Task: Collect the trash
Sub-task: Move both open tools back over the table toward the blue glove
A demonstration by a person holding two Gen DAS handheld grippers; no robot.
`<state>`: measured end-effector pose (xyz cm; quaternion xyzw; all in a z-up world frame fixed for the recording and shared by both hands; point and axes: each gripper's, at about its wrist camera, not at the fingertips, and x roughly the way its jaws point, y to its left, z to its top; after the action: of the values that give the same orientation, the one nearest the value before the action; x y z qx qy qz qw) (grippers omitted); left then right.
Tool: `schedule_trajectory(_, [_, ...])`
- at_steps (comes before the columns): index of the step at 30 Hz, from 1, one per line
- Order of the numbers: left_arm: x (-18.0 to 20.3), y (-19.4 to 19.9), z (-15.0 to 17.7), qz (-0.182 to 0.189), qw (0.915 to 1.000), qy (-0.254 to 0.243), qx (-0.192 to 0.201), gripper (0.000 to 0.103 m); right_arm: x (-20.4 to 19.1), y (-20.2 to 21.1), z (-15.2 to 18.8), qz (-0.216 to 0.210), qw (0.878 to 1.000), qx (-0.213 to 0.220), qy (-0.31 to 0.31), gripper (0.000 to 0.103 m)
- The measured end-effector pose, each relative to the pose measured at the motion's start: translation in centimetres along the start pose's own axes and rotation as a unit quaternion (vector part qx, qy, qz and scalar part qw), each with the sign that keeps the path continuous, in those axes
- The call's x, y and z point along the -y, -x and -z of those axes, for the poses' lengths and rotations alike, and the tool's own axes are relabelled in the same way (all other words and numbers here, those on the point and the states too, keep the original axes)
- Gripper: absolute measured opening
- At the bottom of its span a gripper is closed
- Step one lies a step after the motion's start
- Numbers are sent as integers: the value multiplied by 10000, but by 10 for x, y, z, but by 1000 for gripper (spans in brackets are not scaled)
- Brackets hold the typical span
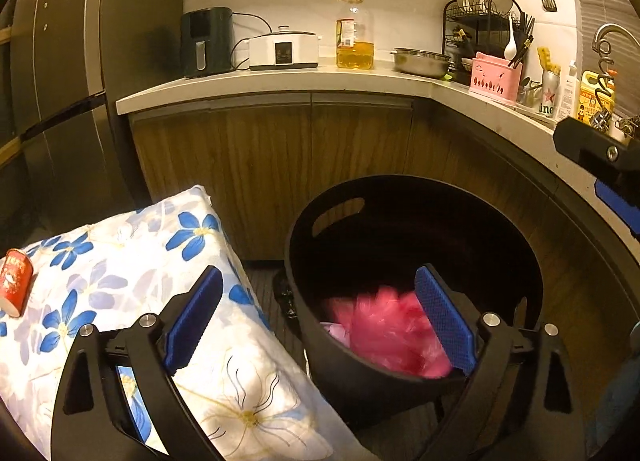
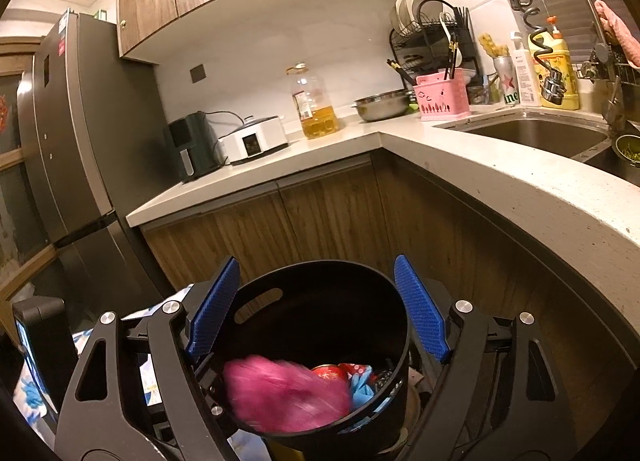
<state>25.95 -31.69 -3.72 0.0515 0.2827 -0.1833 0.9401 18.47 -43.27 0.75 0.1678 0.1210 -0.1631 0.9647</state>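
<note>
Trash, a blurred pink plastic bag (image 1: 390, 331), lies in the black bin (image 1: 400, 197) just ahead of and below the left gripper (image 1: 320, 321), whose jaws are spread wide and hold nothing. Spread just as empty over the same bin, the right gripper (image 2: 316, 307) looks down on the pink bag, a red can (image 2: 330, 373) and blue scraps (image 2: 360, 385) beside it.

The right gripper (image 2: 316, 307), jaws spread, hangs over a black bin (image 2: 362, 419) containing a blurred pink bag (image 2: 280, 397).
</note>
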Motion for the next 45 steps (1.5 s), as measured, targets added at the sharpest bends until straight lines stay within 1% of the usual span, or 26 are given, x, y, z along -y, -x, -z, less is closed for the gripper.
schedule_trajectory(5, [-6,9,9,-18,10000,57,-32,94,-4,5,2,-24,10000,-14,51,79])
schedule_trajectory(9, [-17,21,16,-141,9997,185,6,94,-10,10,7,-15,9998,-44,201,79])
schedule_trajectory(13, [-33,36,25,-372,9987,354,8,95,-21,17,15,31,9993,-83,364,79])
schedule_trajectory(18, [-56,62,37,-781,9956,495,132,95,-37,29,26,65,9986,-100,517,79])
schedule_trajectory(21, [-71,79,43,-912,9939,582,227,96,-49,39,36,48,9979,-116,631,82])
schedule_trajectory(24, [-88,96,52,-1051,9918,666,287,97,-62,51,51,-92,9972,-196,721,83])
schedule_trajectory(29, [-116,115,63,-1237,9886,815,278,97,-85,63,74,-271,9959,-392,772,84])
schedule_trajectory(33, [-141,132,71,-1478,9843,893,356,97,-107,71,85,-425,9950,-456,778,84])
schedule_trajectory(36, [-159,142,78,-1574,9816,1012,373,97,-128,76,92,-567,9937,-462,846,84])
schedule_trajectory(42, [-202,160,93,-1911,9721,1303,389,97,-175,80,108,-967,9888,-500,1020,84])
schedule_trajectory(45, [-226,168,101,-2100,9655,1489,381,97,-196,78,117,-1132,9860,-592,1068,84])
